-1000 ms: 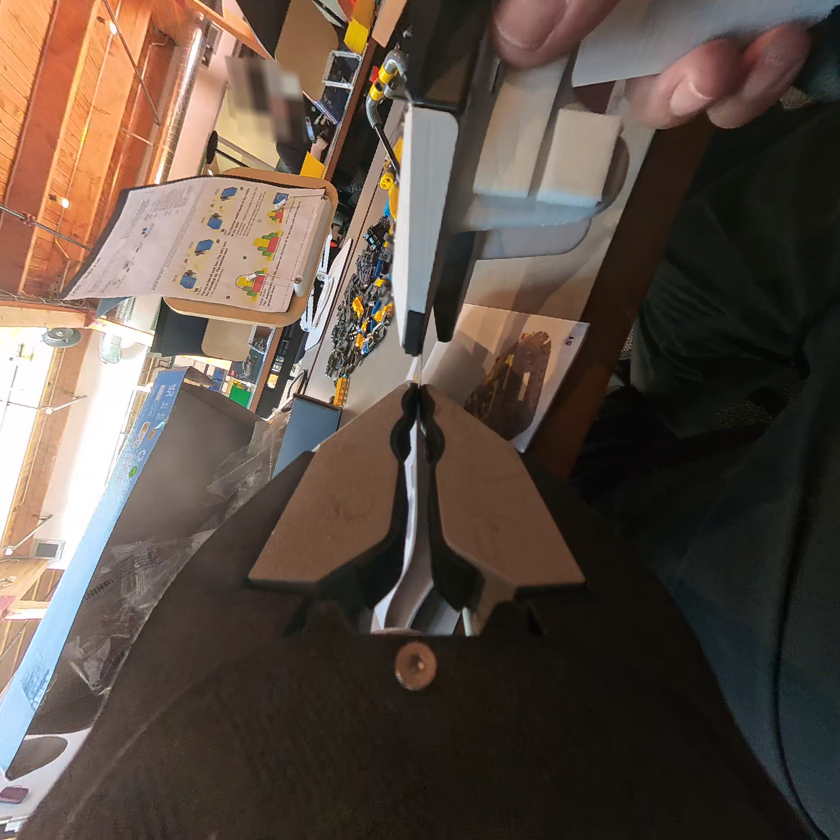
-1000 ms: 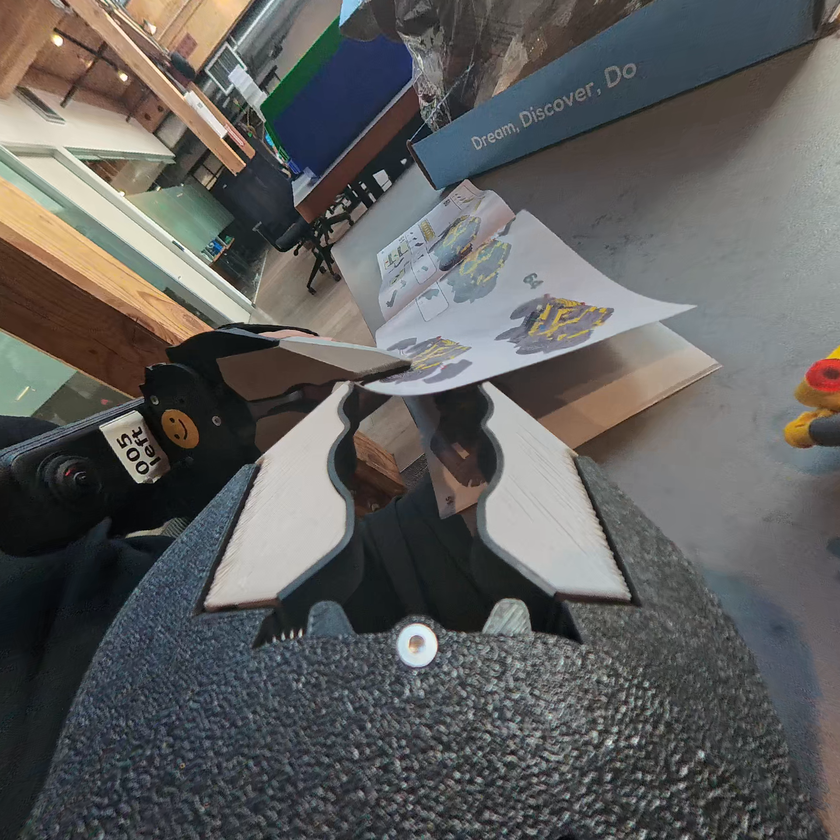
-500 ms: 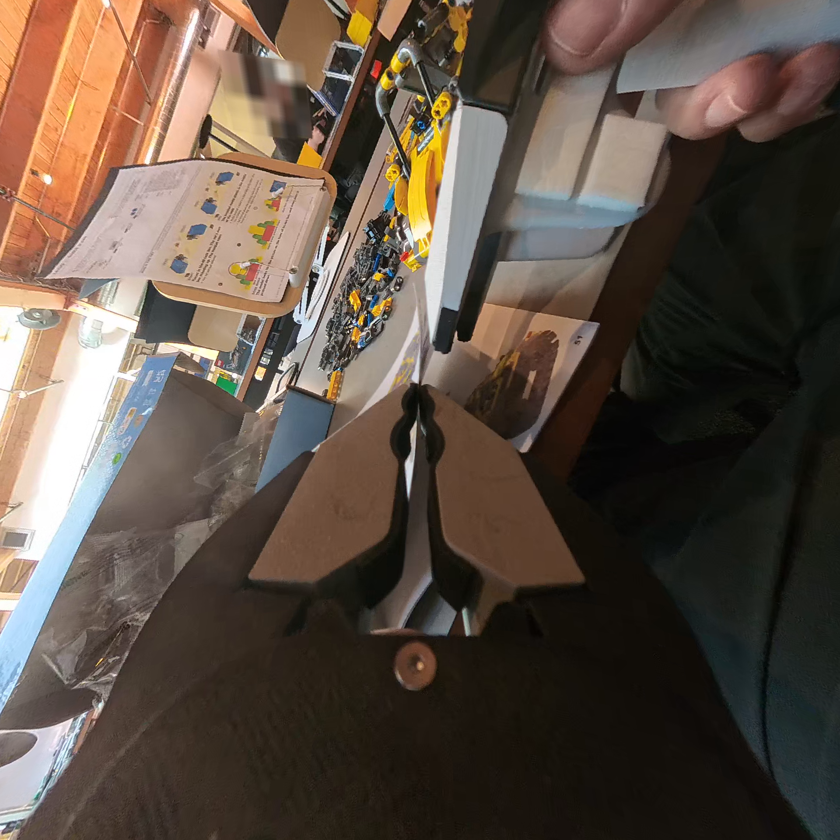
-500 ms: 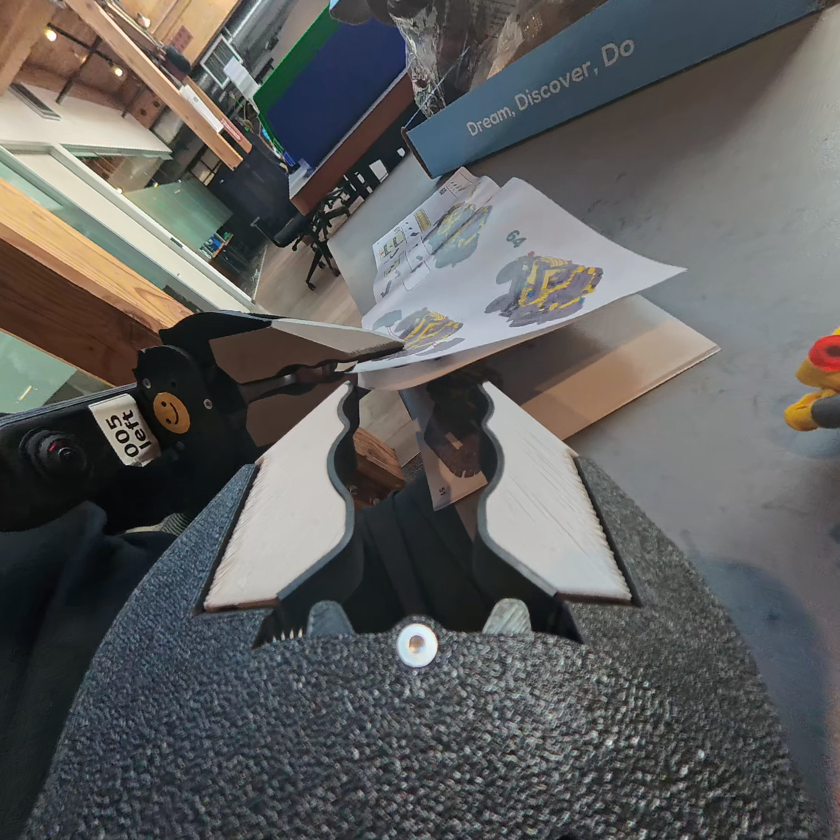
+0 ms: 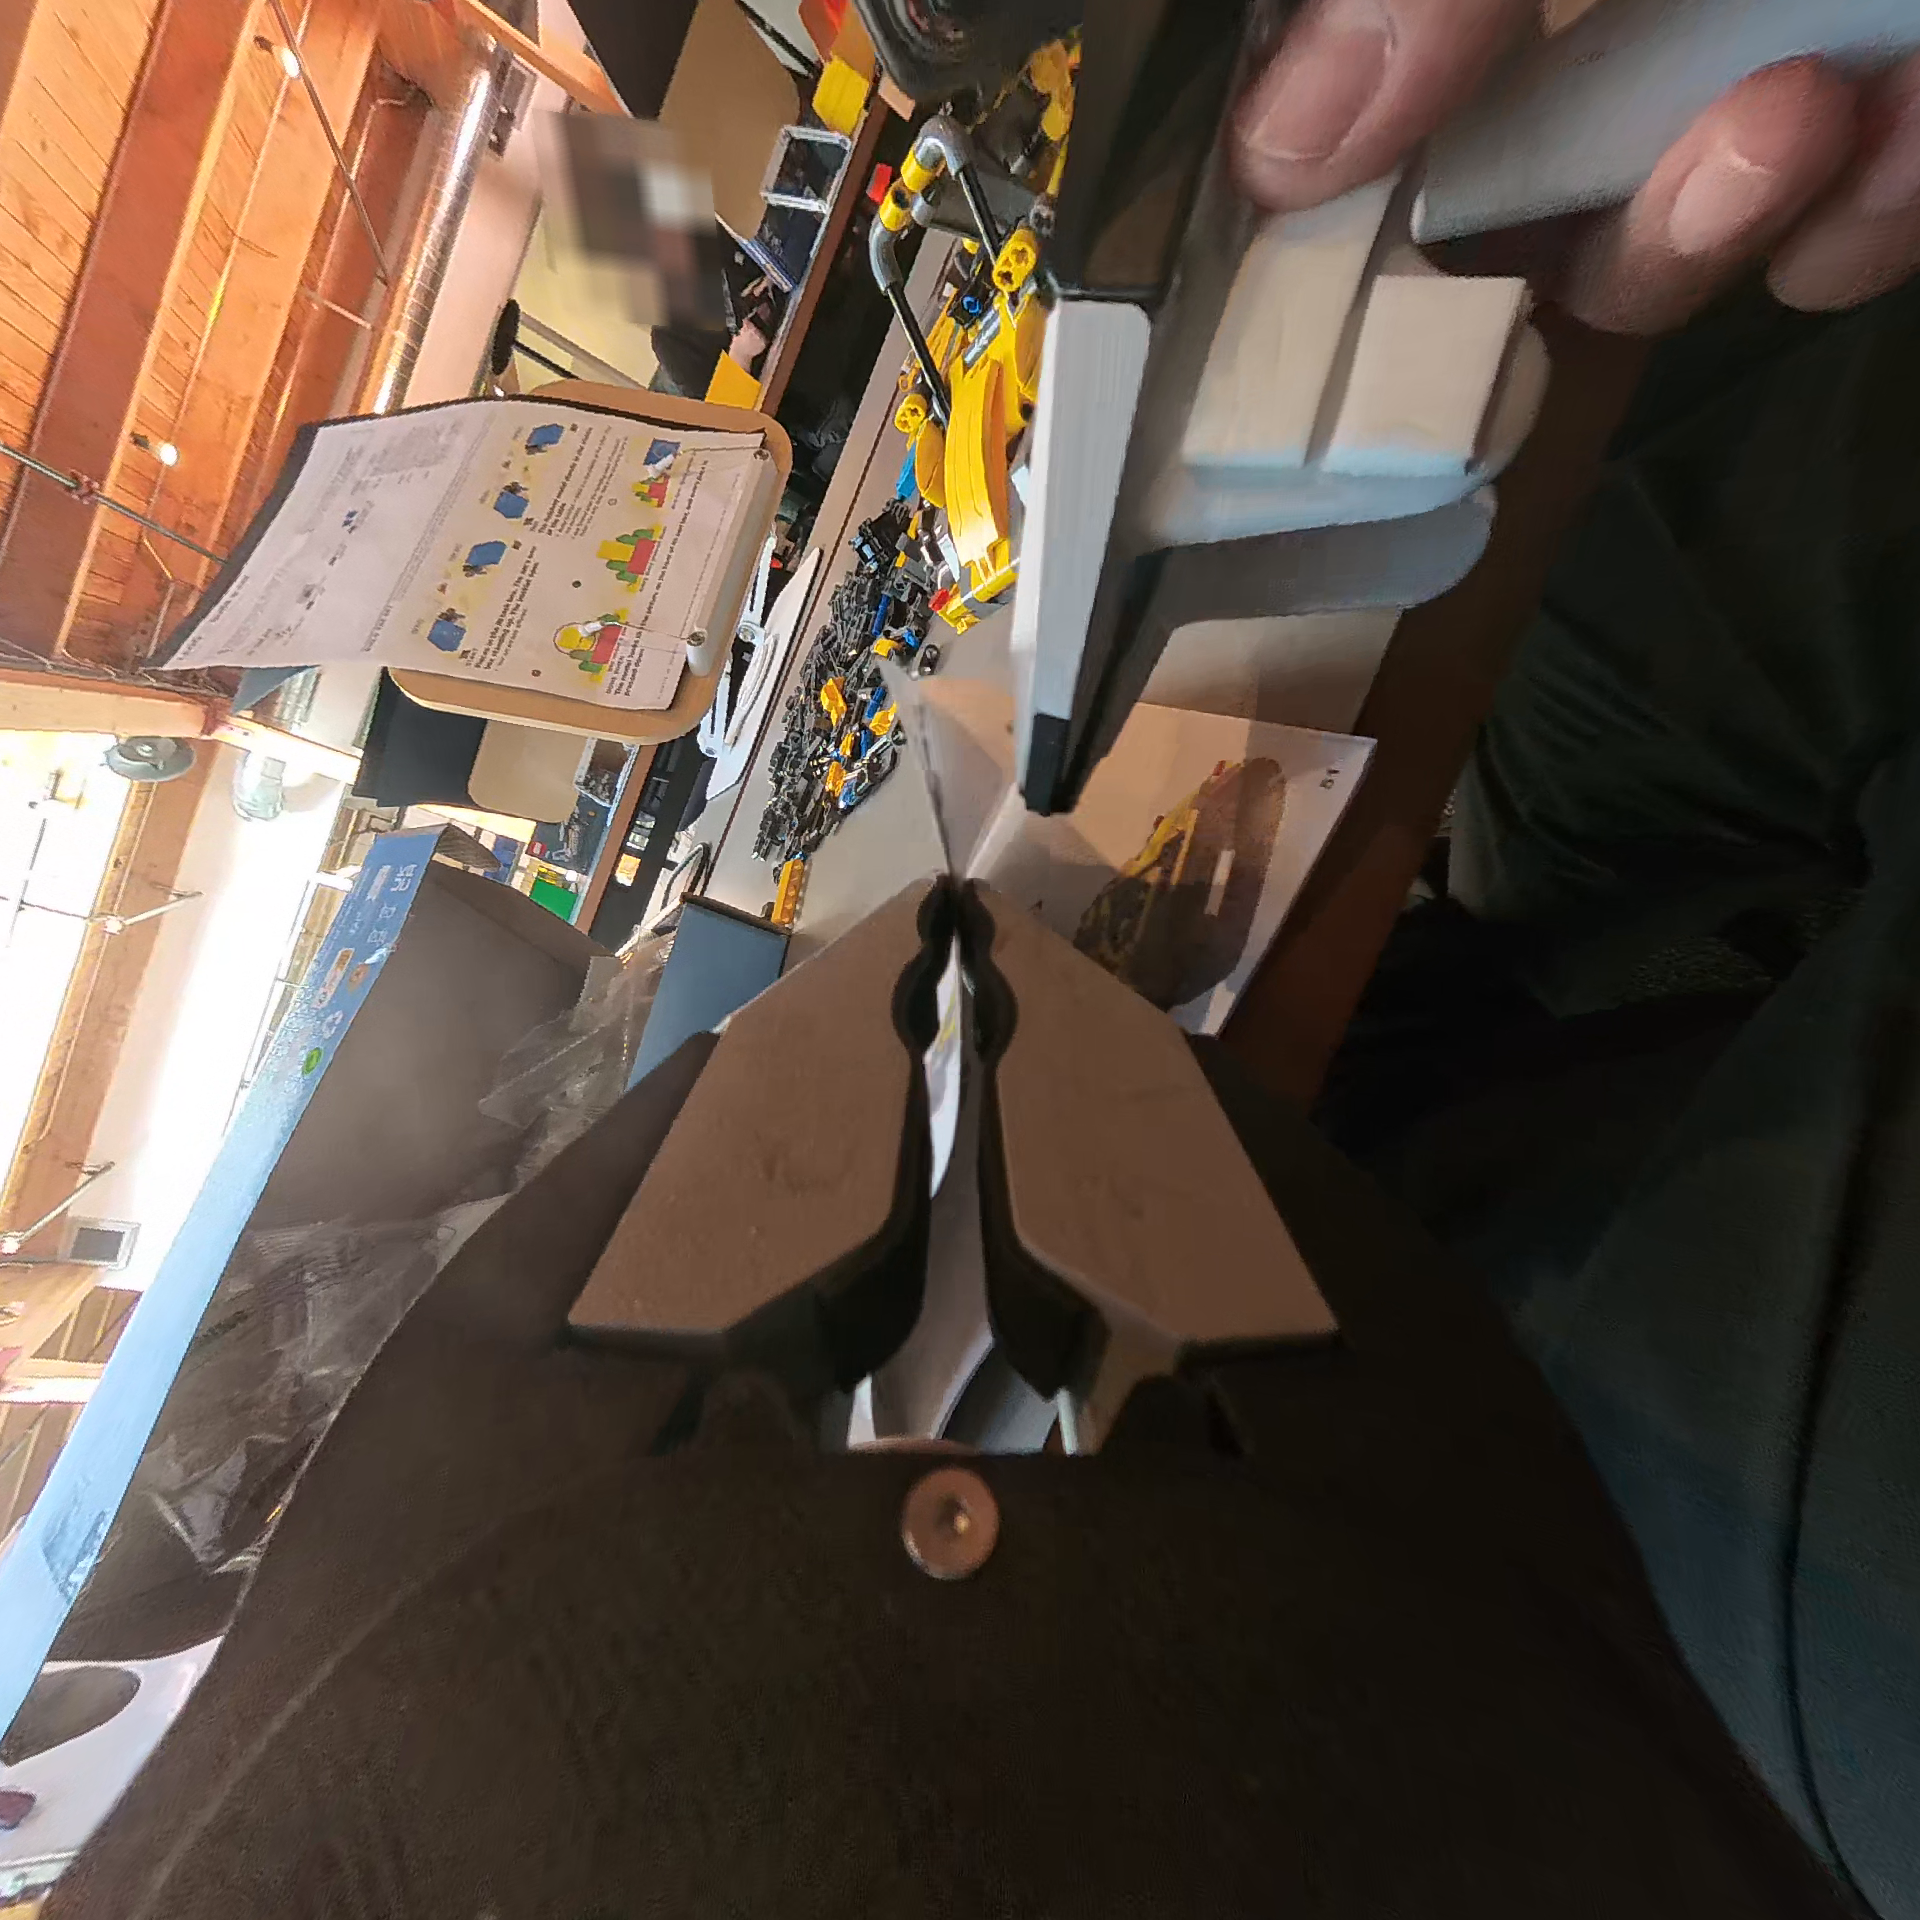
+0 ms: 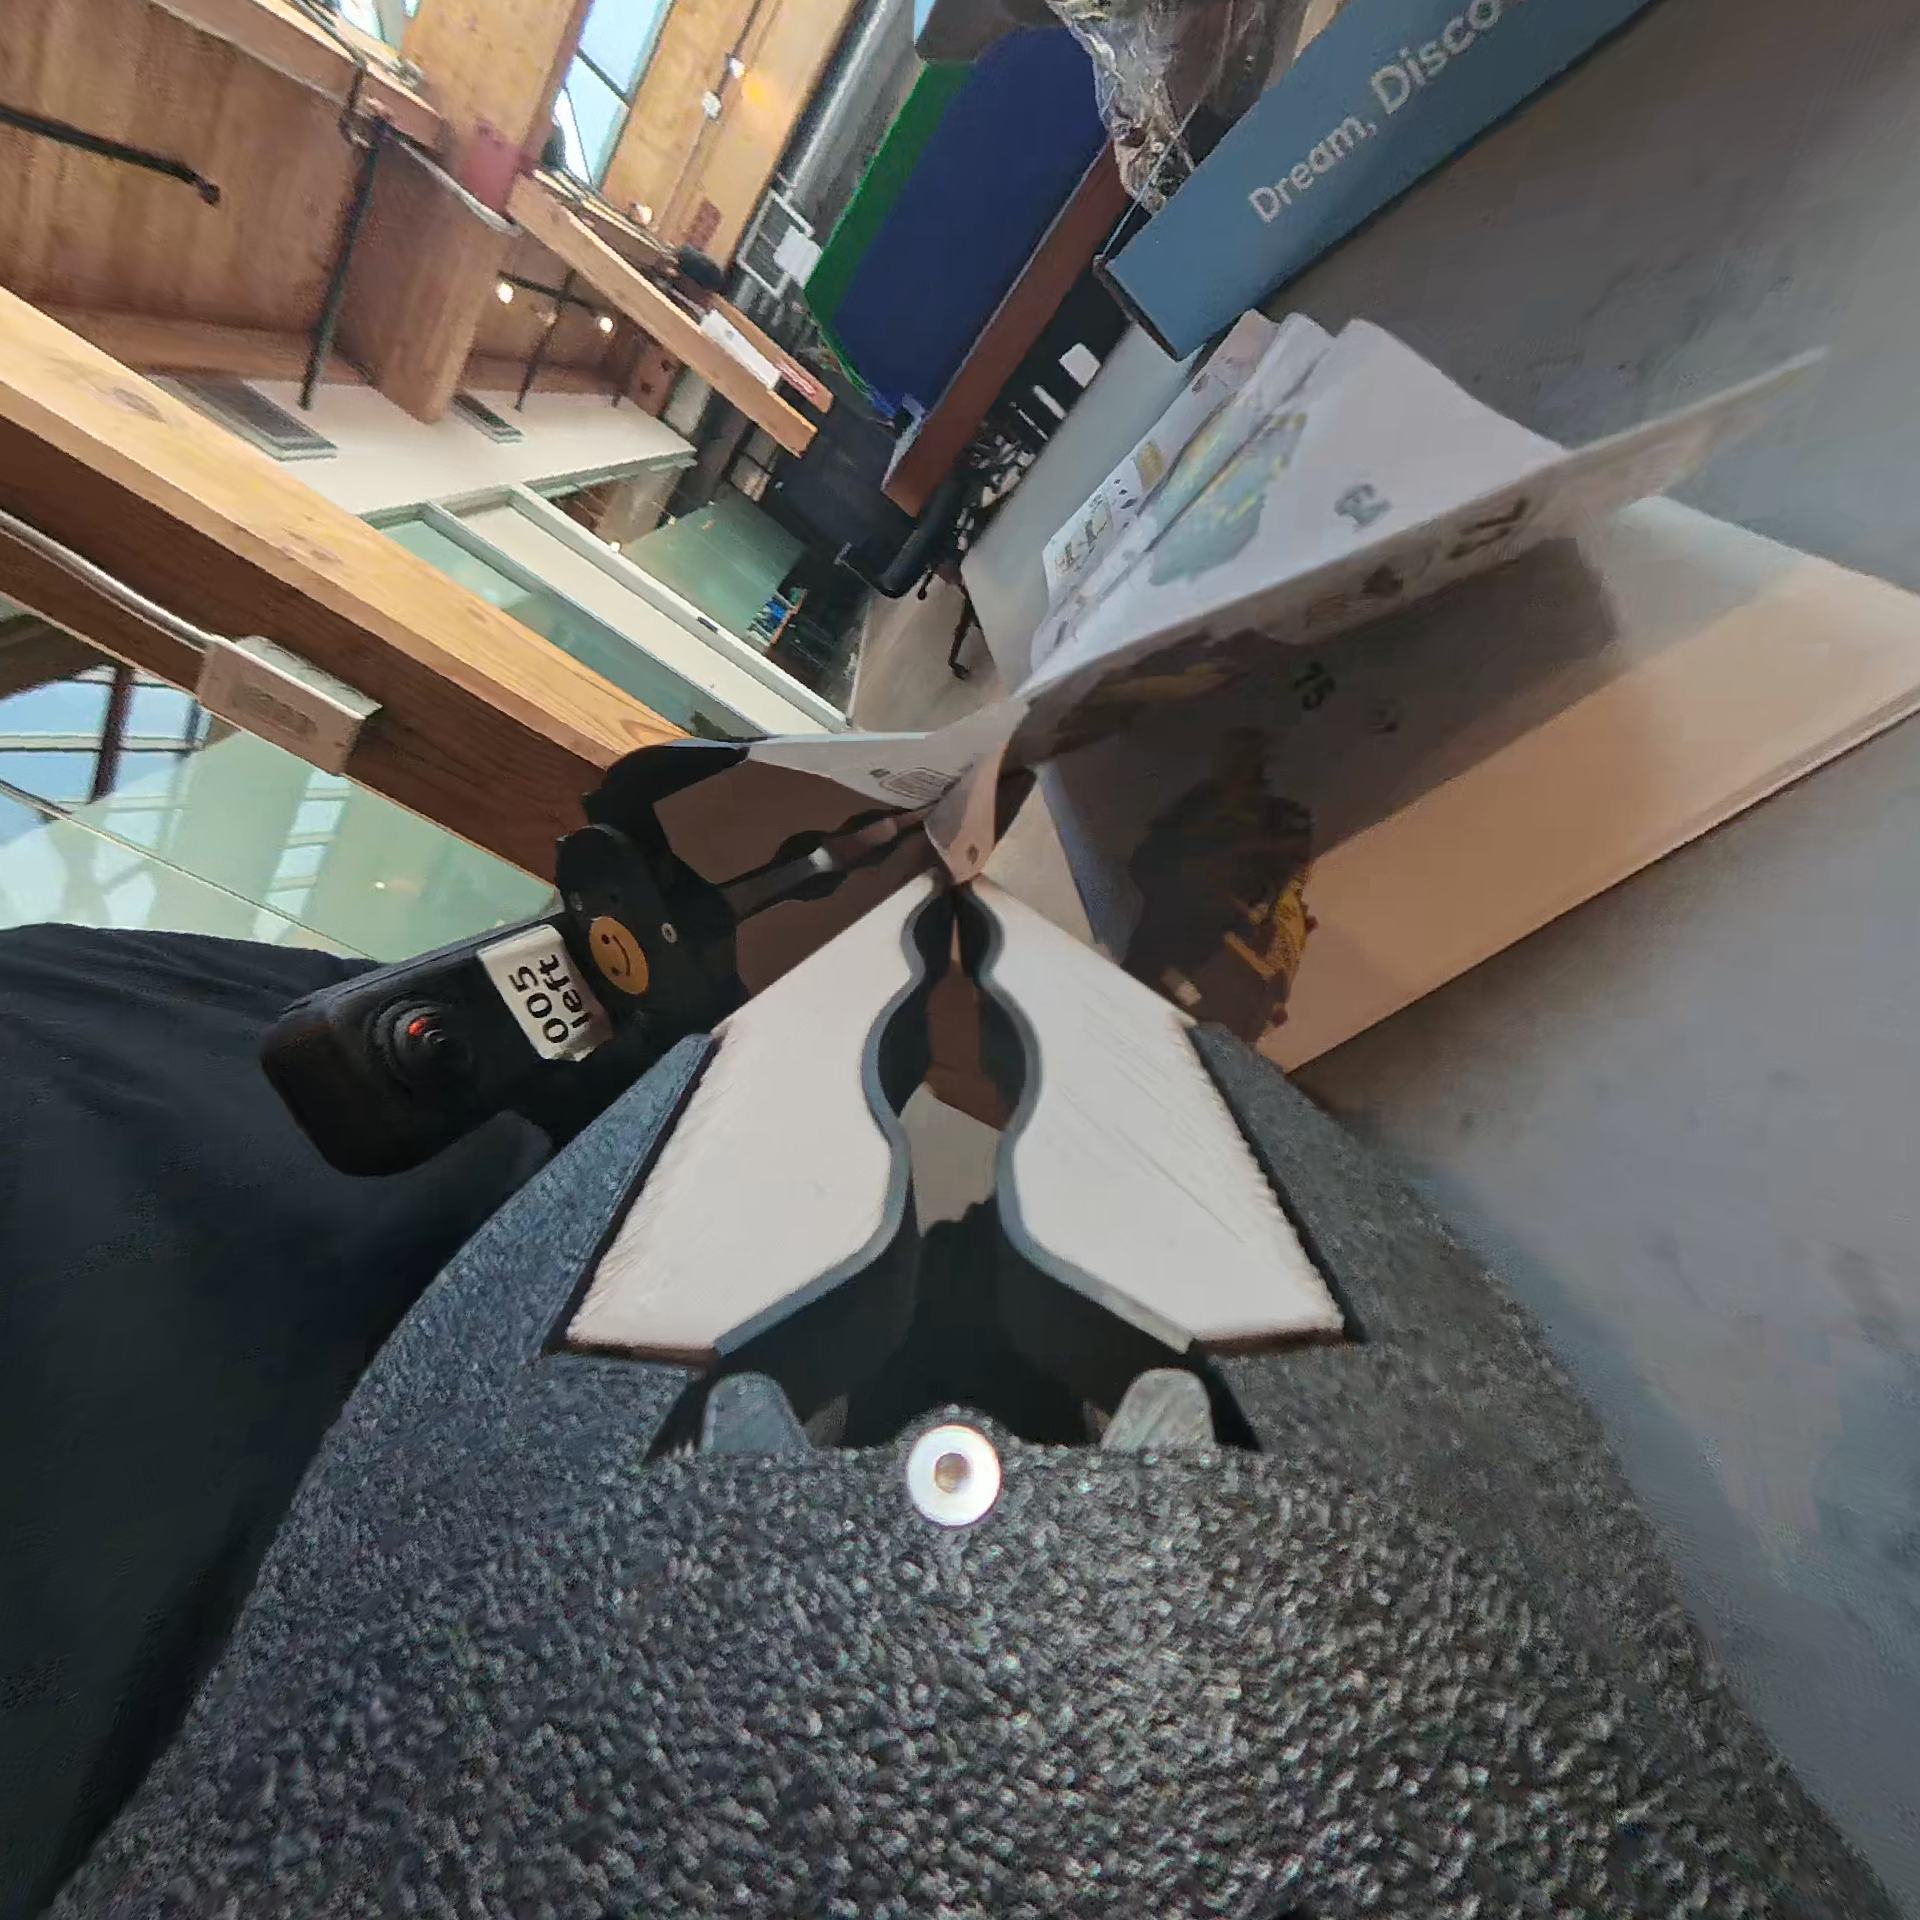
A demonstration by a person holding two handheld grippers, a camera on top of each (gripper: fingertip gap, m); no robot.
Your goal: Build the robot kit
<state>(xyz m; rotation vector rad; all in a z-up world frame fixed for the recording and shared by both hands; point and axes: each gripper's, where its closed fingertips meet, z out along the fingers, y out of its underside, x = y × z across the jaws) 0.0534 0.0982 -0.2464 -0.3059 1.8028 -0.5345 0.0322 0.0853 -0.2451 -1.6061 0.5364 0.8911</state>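
Observation:
An open instruction booklet (image 6: 1351, 499) lies on the grey table (image 6: 1662, 1039), close to its near edge. My left gripper (image 5: 951, 896) is shut on a lifted page of it; the white page (image 5: 940, 1049) runs between the closed jaws. In the right wrist view the left gripper (image 6: 790, 800) holds the page edge up. My right gripper (image 6: 954, 883) is shut, its tips pinching the hanging corner of another page (image 6: 966, 831). In the left wrist view the right gripper's white finger (image 5: 1081, 520) comes down from above, held by a hand (image 5: 1340, 94). A lower page with a dark picture (image 5: 1195, 883) lies flat.
A yellow brick model (image 5: 977, 416) and a pile of small loose pieces (image 5: 842, 727) lie farther along the table. A stand holding a printed sheet (image 5: 499, 561), a blue box (image 5: 312, 1039) with plastic bags (image 5: 312, 1351), and the box's long side (image 6: 1351, 177) are beyond. A person's dark clothing (image 5: 1714, 1039) is at the right. The grippers are tip to tip, or close to it. From either gripper's tips it is about 15 cm to the yellow brick model (image 5: 977, 416).
My right gripper has gone from open to shut and has moved up to the page corner. The left gripper has kept its hold and raised the page.

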